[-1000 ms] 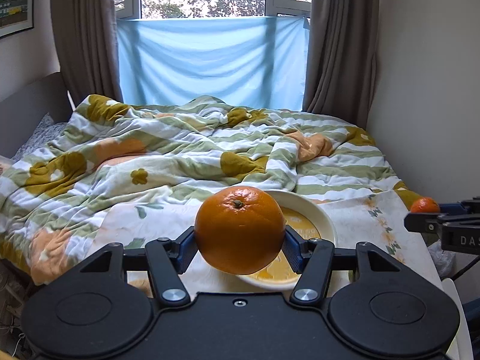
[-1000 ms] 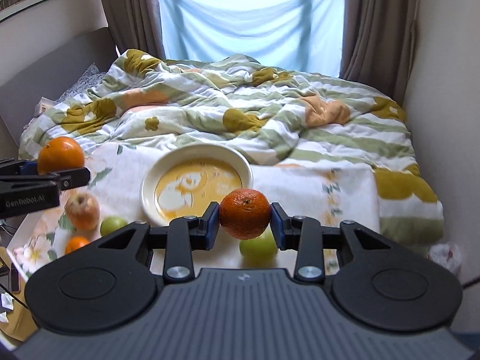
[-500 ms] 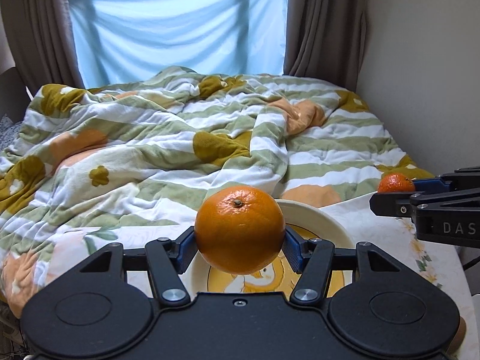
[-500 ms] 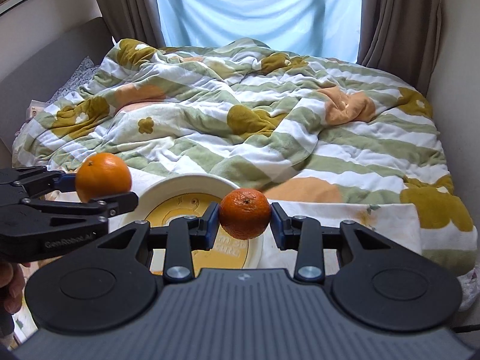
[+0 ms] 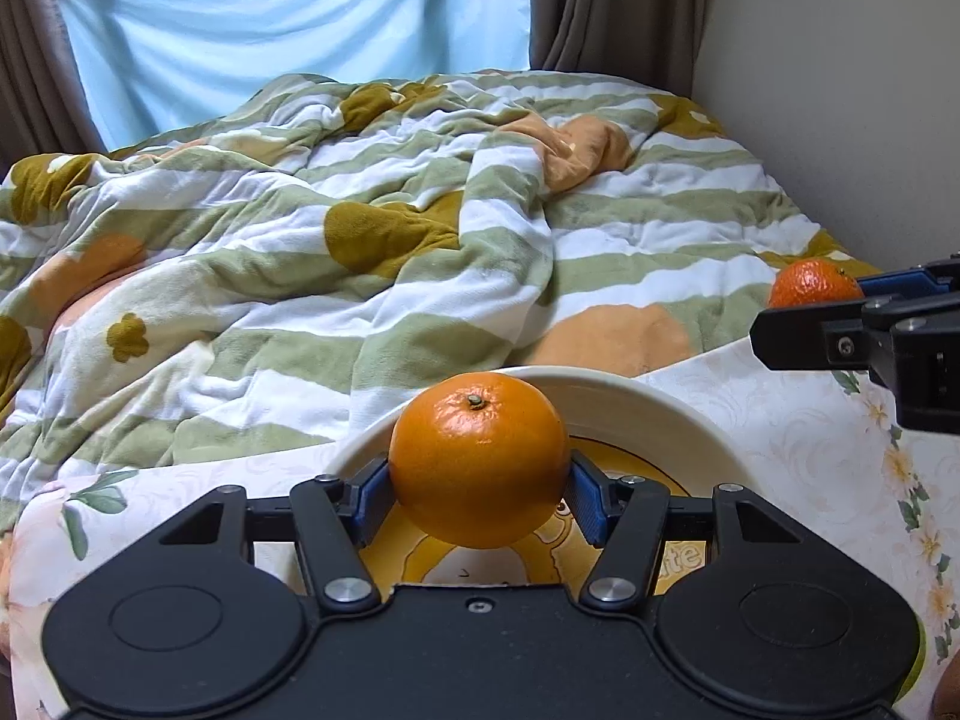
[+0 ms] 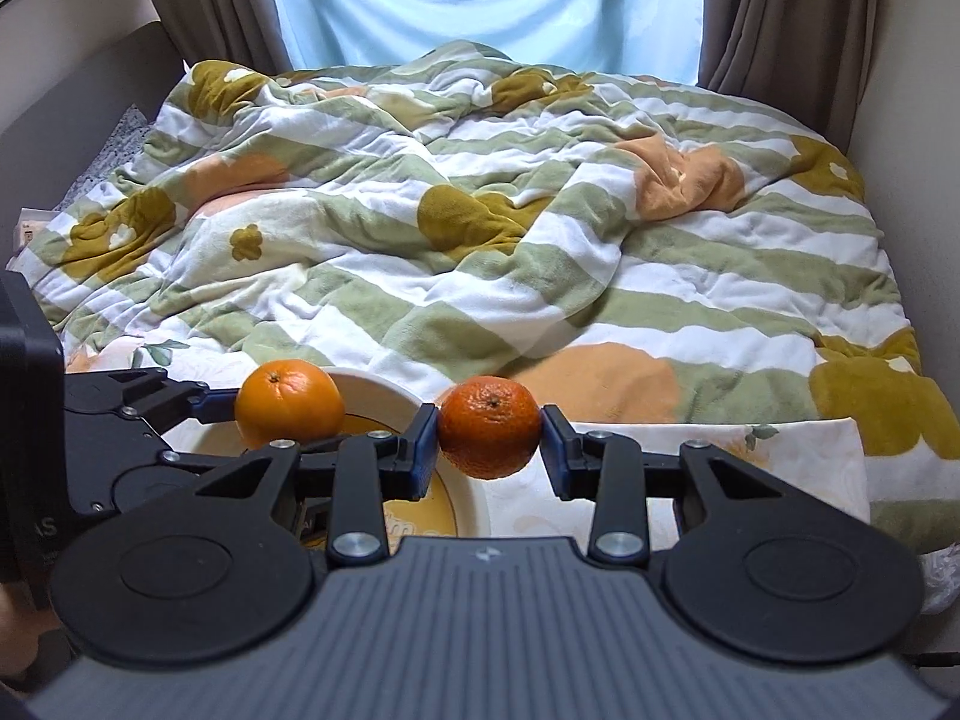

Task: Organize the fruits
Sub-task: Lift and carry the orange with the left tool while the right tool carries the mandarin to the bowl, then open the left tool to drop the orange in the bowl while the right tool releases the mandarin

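Both grippers are loaded and neither fruit is set down yet. The left gripper (image 5: 478, 501) is closed on a large orange (image 5: 478, 459), held between its blue pads directly above the plate (image 5: 660, 414), whose yellow centre shows beneath the fruit. The right gripper (image 6: 487, 443) is clamped on a smaller, darker tangerine (image 6: 489, 426), which hangs over the plate's right rim (image 6: 474, 501) and the flowered cloth (image 6: 780, 450) covering the tabletop. As far as these views show, no fruit lies on the visible part of the plate, so I judge the task to be at an early-to-middle stage: two fruits are carried to the spot, and the release of both remains. Whether other fruit waits elsewhere cannot be told, though a brownish round edge (image 5: 948, 693) at the lower right corner of the left view may be another piece. Room is tight between the two tools: in the right view the left gripper's fingers (image 6: 168, 396) sit just beside the right gripper's left finger, so lowering both at once risks a knock. The plate's raised rim should stop a rolling fruit. Beyond the plate the cloth ends near the rumpled striped blanket (image 6: 480, 228) on the bed, and the wall (image 5: 840, 90) closes the right side.
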The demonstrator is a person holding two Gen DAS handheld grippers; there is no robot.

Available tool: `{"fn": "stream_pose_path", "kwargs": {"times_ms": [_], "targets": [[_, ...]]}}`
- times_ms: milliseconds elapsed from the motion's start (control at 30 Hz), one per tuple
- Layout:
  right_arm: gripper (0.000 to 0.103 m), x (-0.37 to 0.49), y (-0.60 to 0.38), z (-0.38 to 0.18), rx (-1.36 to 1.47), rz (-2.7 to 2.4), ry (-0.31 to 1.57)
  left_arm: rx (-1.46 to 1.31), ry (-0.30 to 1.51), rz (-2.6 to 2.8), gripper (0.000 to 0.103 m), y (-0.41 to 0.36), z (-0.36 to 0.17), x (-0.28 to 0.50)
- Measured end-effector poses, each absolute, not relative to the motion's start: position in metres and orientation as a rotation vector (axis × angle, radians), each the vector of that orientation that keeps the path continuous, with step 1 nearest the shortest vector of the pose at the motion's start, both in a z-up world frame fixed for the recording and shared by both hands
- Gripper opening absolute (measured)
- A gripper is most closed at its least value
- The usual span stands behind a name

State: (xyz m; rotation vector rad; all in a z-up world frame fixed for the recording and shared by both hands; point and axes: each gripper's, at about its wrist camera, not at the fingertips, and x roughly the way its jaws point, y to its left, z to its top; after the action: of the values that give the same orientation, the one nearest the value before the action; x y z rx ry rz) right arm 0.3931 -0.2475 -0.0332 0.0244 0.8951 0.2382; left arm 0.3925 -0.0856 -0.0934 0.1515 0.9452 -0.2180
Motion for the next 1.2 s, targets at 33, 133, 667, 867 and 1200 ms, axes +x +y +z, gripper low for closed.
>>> {"fn": "stream_pose_path", "kwargs": {"times_ms": [33, 133, 667, 867, 1200], "targets": [[0.051, 0.394, -0.248, -0.034, 0.026, 0.235, 0.899, 0.151, 0.933, -0.228, 0.073, -0.086, -0.093, 0.391], [0.051, 0.395, -0.251, -0.035, 0.032, 0.228, 0.907, 0.187, 0.896, -0.257, 0.103, -0.088, -0.085, 0.388], [0.051, 0.388, -0.242, -0.031, 0.016, 0.32, 0.91, 0.115, 0.874, -0.165, 0.103, -0.027, -0.045, 0.33], [0.051, 0.391, -0.215, -0.054, -0.066, 0.389, 0.94, 0.094, 0.871, -0.117, 0.103, -0.011, -0.036, 0.316], [0.052, 0.393, -0.185, -0.087, -0.14, 0.422, 0.961, 0.077, 0.869, -0.079, 0.103, 0.004, -0.033, 0.297]]}}
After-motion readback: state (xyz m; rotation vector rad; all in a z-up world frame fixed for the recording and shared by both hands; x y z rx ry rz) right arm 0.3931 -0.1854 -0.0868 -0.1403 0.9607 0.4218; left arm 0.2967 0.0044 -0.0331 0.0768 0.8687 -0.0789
